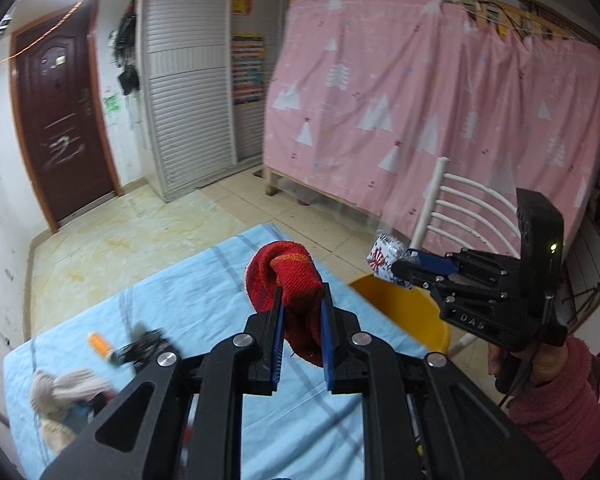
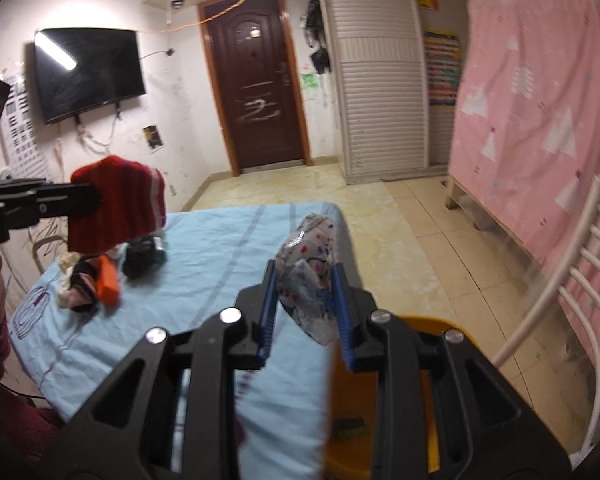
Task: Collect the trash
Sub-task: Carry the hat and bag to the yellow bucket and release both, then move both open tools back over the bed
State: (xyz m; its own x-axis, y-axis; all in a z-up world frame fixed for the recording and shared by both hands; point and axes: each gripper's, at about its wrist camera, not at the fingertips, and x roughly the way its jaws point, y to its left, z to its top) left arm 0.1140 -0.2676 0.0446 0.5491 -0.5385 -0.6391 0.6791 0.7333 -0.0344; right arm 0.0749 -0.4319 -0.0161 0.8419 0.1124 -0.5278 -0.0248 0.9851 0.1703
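Clamping a red knitted cloth [image 1: 296,292] between their blue pads, the left tongs [image 1: 300,344] hold it above the blue-covered surface [image 1: 204,300]. The right tongs [image 2: 306,316] are closed on one crumpled patterned wrapper [image 2: 312,280], which hangs over the edge of the surface, beside one yellow bin [image 2: 432,360] that stands on the floor. On the surface, further away, one orange object [image 2: 108,280], one black object [image 2: 142,258] and a small heap of light and dark cloth pieces [image 2: 76,288] lie close together; I cannot count the pieces. Beside the bin stands one white chair [image 2: 580,272]. Behind it hangs one pink curtain [image 1: 420,100], and at the far wall are one brown door [image 2: 256,88] and one dark screen [image 2: 88,72].
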